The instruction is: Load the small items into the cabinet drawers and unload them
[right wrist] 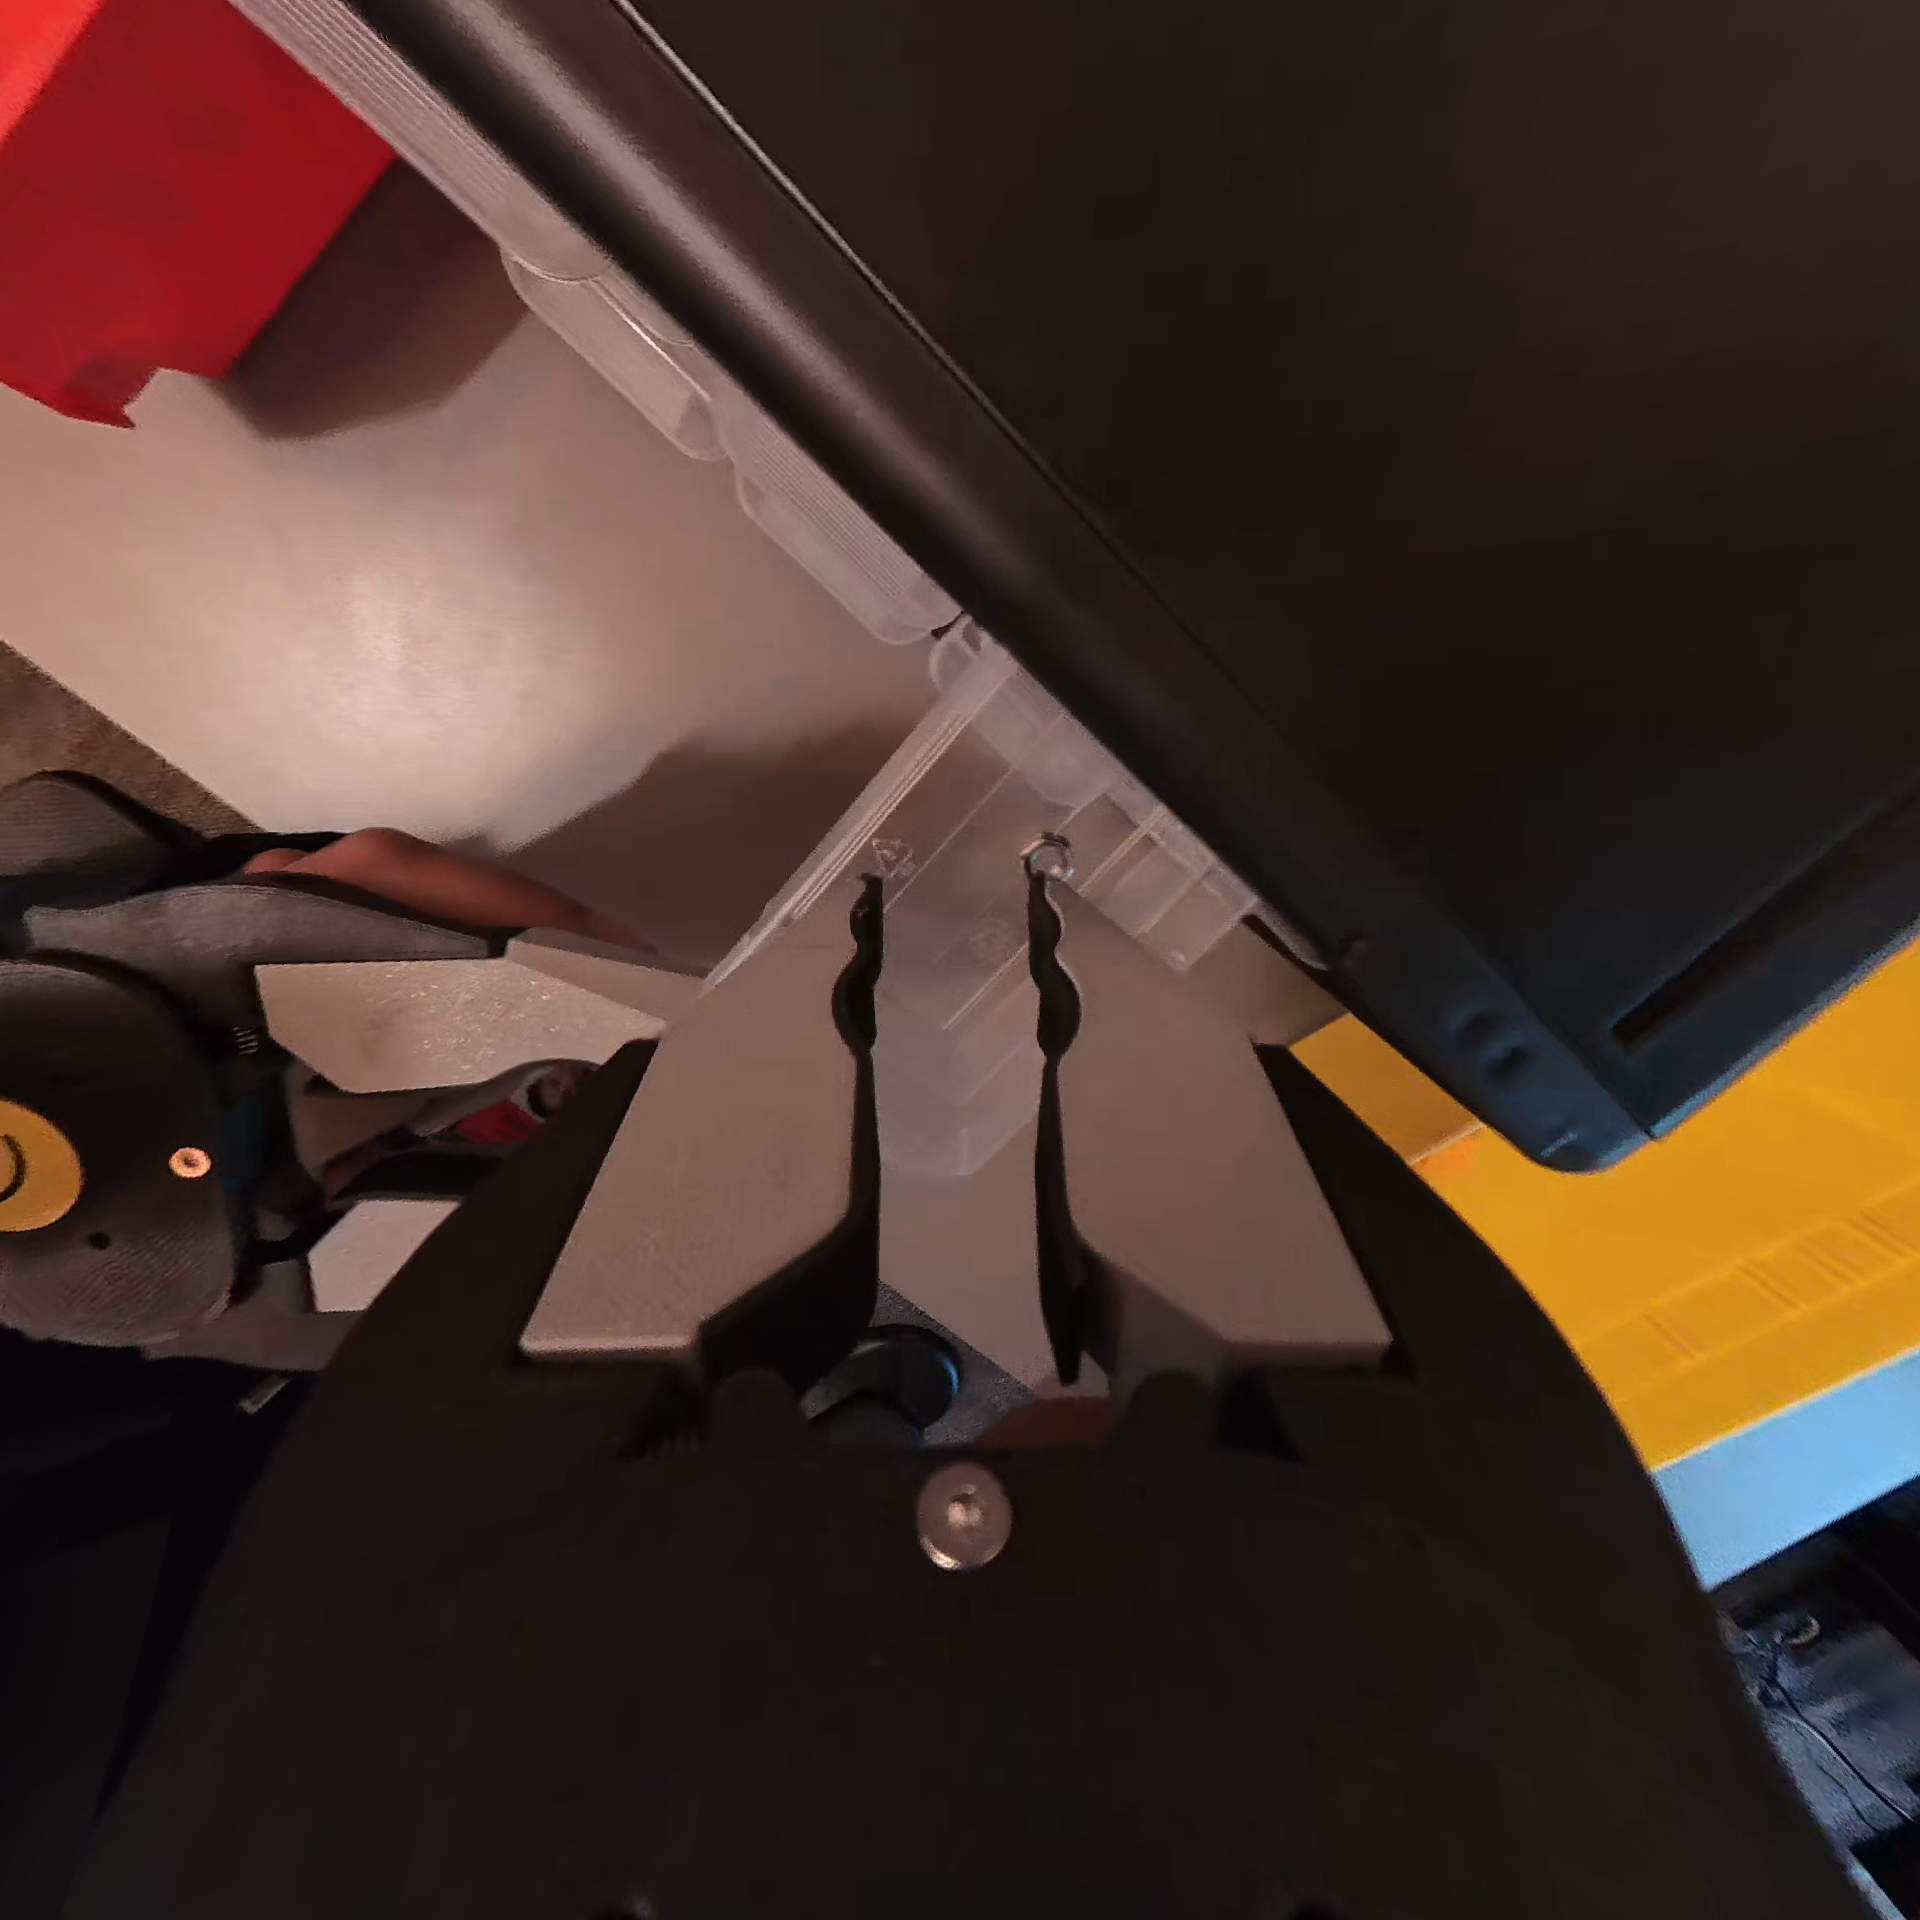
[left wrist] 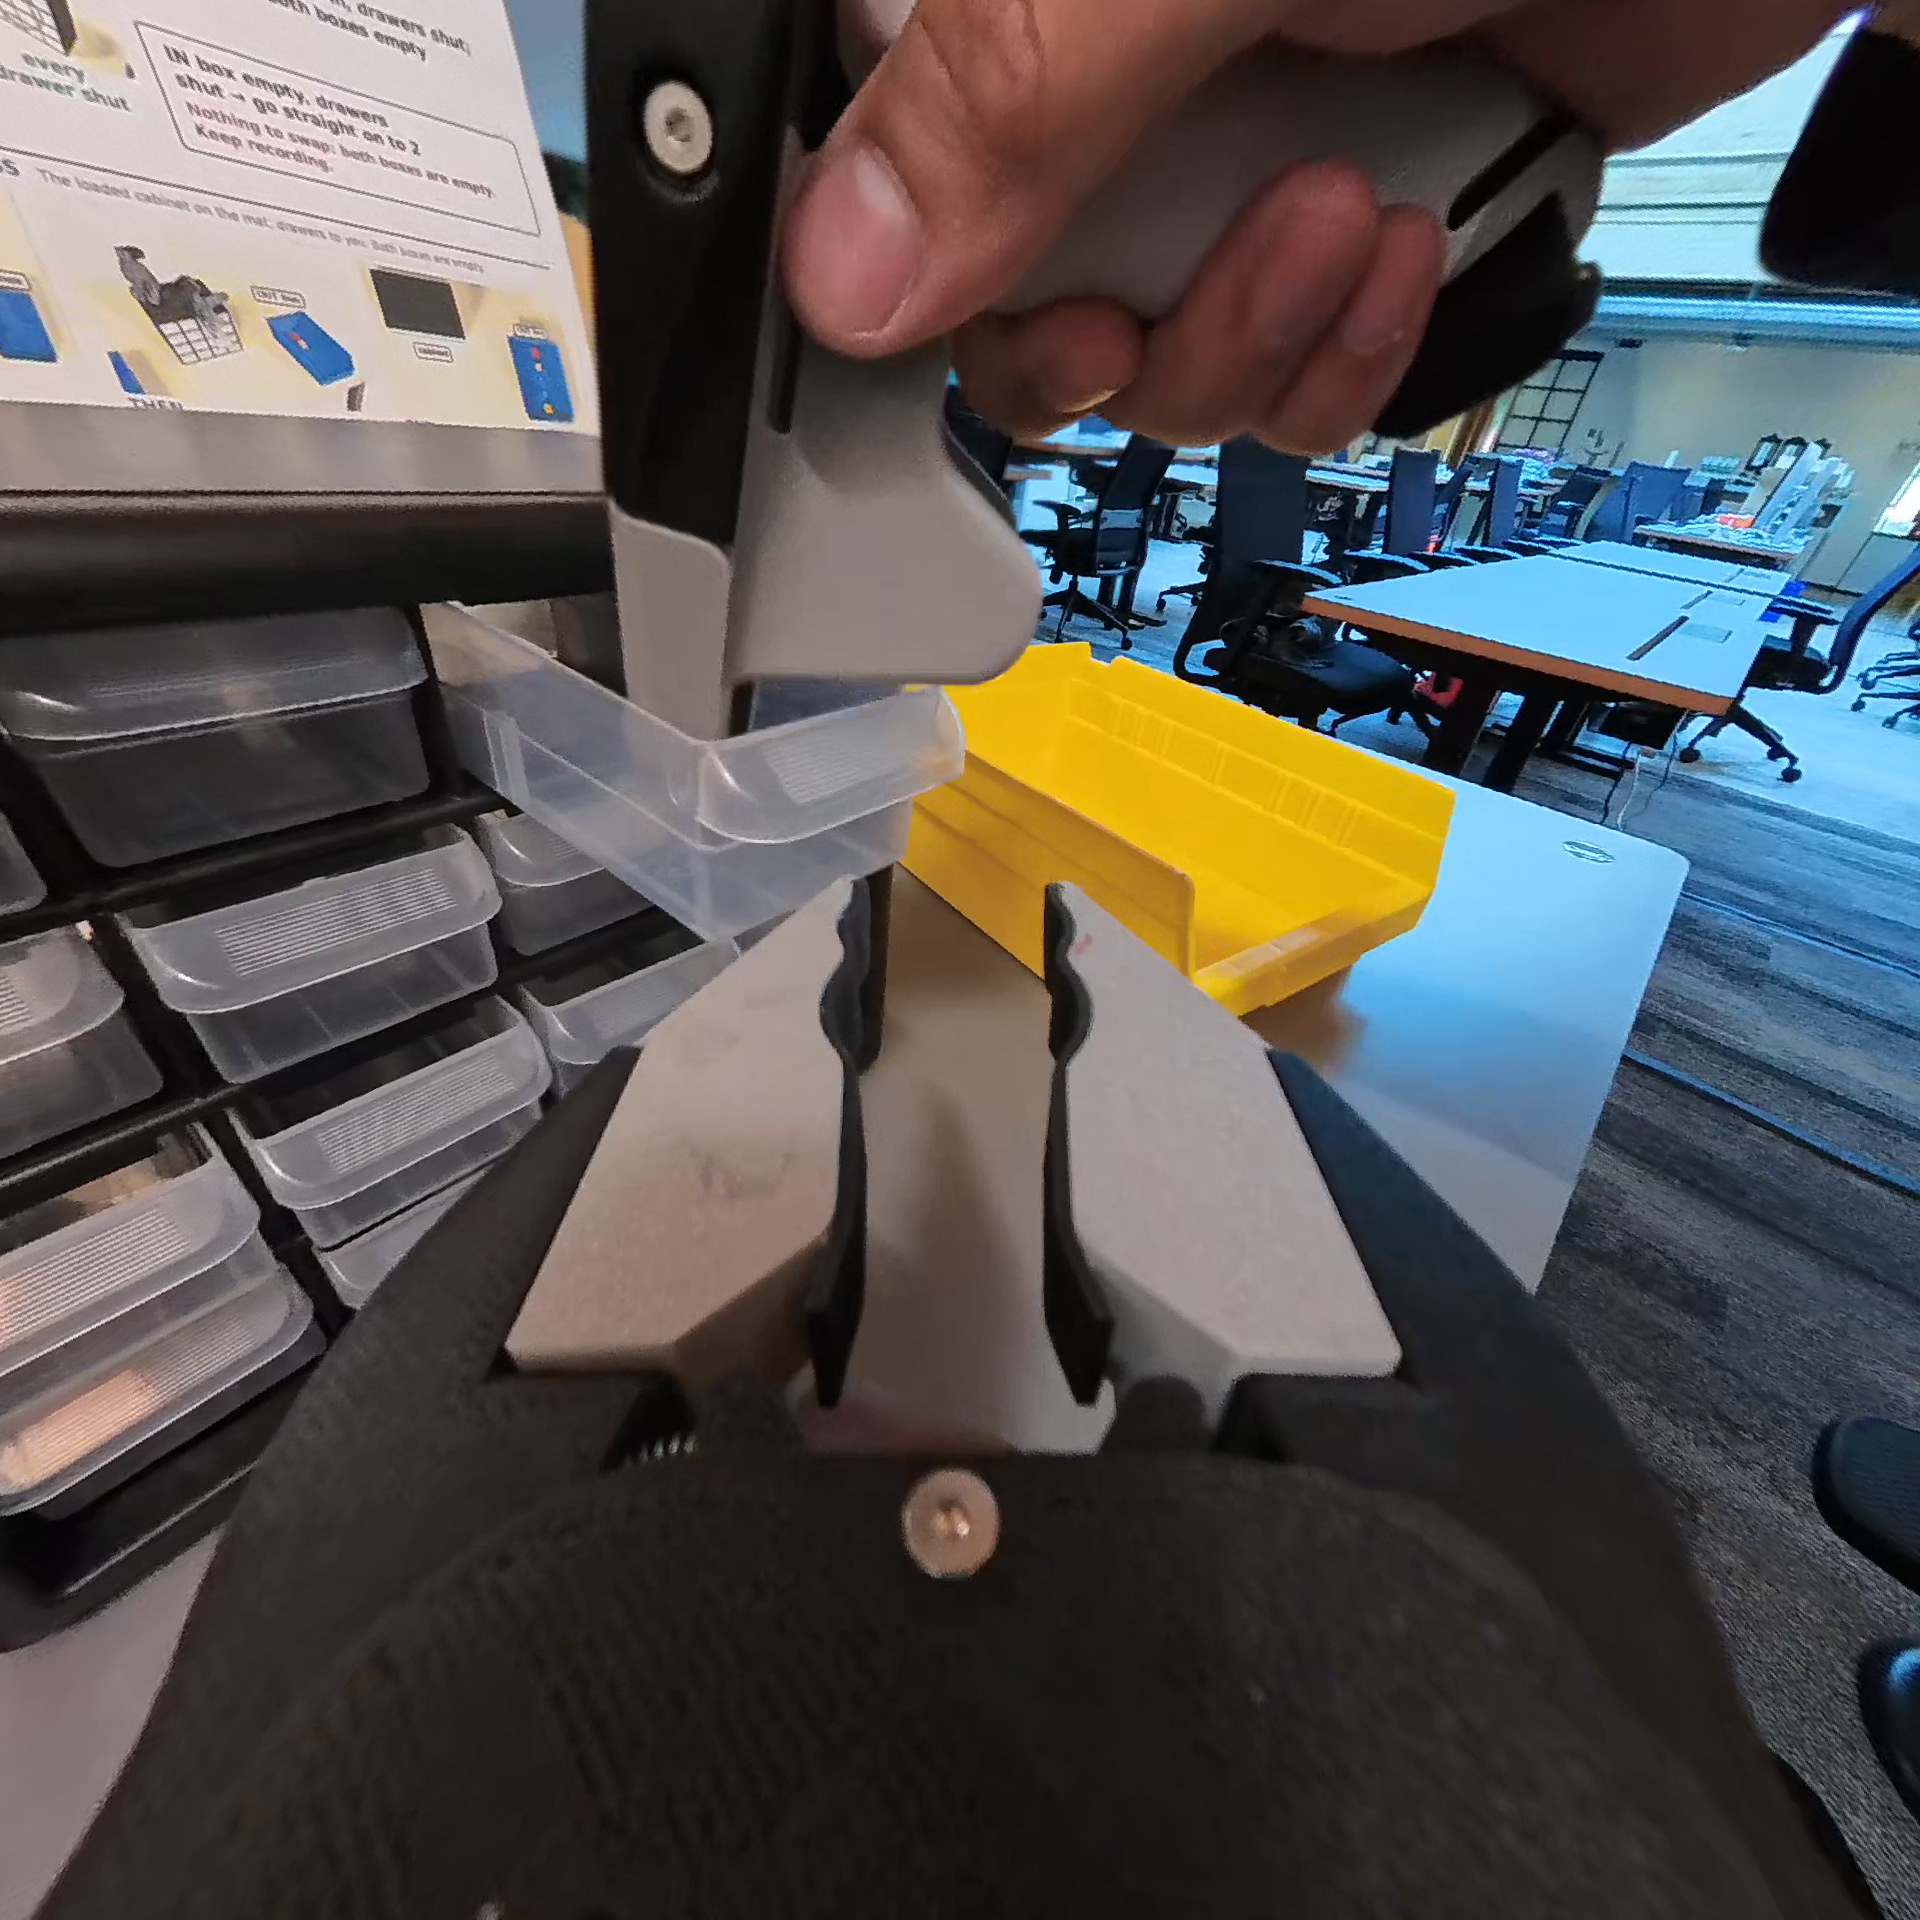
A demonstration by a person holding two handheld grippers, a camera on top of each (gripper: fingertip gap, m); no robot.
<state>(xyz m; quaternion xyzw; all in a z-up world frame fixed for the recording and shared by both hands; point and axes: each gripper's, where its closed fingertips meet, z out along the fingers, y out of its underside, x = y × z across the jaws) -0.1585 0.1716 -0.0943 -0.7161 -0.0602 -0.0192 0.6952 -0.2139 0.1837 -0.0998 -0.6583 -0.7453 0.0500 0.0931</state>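
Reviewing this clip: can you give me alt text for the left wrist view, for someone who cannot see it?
The left gripper hangs open and empty below a clear drawer pulled out of a cabinet of small drawers. The right gripper, held by a hand, reaches down into that drawer. A yellow bin sits on the table behind.

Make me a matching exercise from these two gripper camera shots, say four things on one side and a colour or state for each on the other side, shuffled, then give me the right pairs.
Things:
1. Bin beside the cabinet
2. Top drawer nearest the right gripper
3. Left gripper
4. Cabinet frame

Colours or states:
A. Black
B. Pulled out, clear plastic
C. Yellow
D. Jaws apart, nothing between them

Pairs: 1-C, 2-B, 3-D, 4-A
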